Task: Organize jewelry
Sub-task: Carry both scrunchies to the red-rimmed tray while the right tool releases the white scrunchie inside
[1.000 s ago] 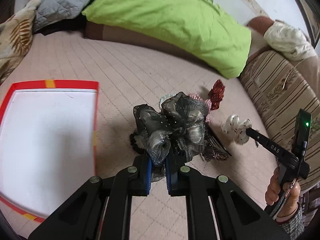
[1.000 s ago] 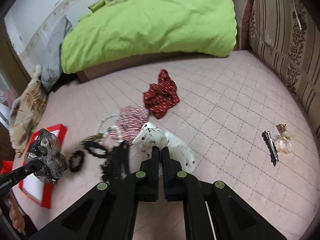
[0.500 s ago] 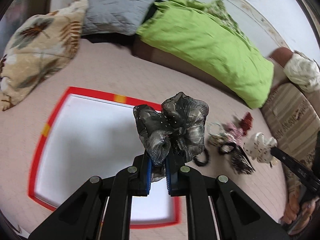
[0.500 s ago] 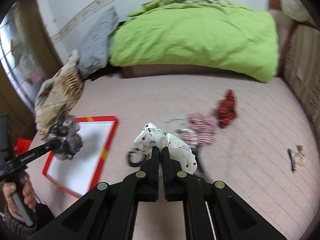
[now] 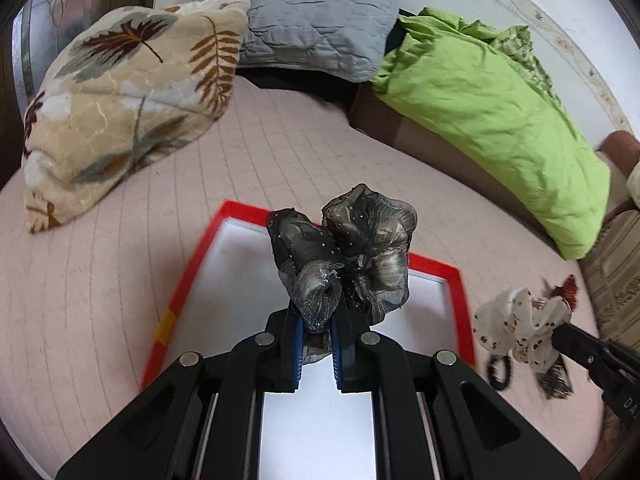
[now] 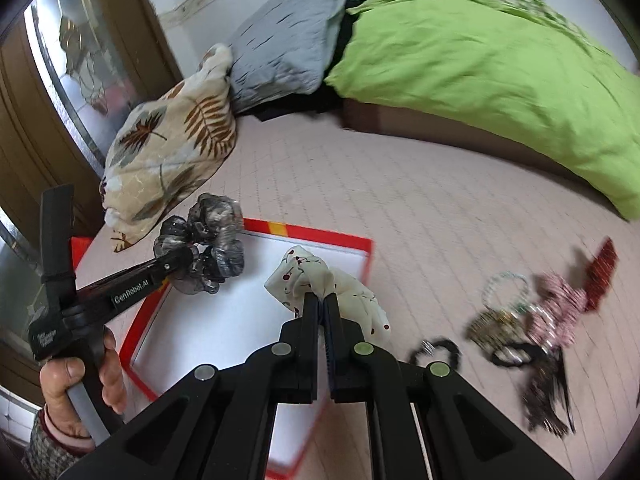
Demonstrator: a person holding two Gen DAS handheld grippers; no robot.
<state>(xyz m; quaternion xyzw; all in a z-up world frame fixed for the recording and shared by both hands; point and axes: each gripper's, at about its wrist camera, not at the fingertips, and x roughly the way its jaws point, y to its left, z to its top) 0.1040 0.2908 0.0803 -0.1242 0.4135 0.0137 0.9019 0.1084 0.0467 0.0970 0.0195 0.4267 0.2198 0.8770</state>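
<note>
Pinching a gauzy grey-black scrunchie (image 5: 344,256) between blue-lined fingers (image 5: 295,344), left claw (image 5: 316,344) closed on the fabric's lower fold, the ruffles standing up above the tips and over the far part of the red-rimmed white tray (image 5: 456,280). Gripping a white cherry-print scrunchie (image 6: 332,292), right claw (image 6: 320,312) nearly shut with only thin cloth between the tips, held above the tray's right side near its far right corner. Seen from the left wrist view, same white scrunchie (image 5: 520,328) hanging just off the tray's right rim.

Lying on the pink quilted bed (image 6: 400,200), tray with its rim running toward the left edge of the bed. Clustered to the right of the tray, well apart from it: a black hair tie (image 6: 436,350), a bead bracelet (image 6: 506,286), a pink-and-white scrunchie (image 6: 560,312), a dark red bow (image 6: 600,276), a black fringed clip (image 6: 546,396), all blurred, finer detail impossible to tell. Resting at the bed's far left corner, a leaf-print pillow (image 5: 120,112) with a grey pillow (image 5: 320,28) behind it. Spread along the far edge, a lime-green duvet (image 5: 492,120). Wrapped round the left gripper's handle, a bare hand (image 6: 80,384).
</note>
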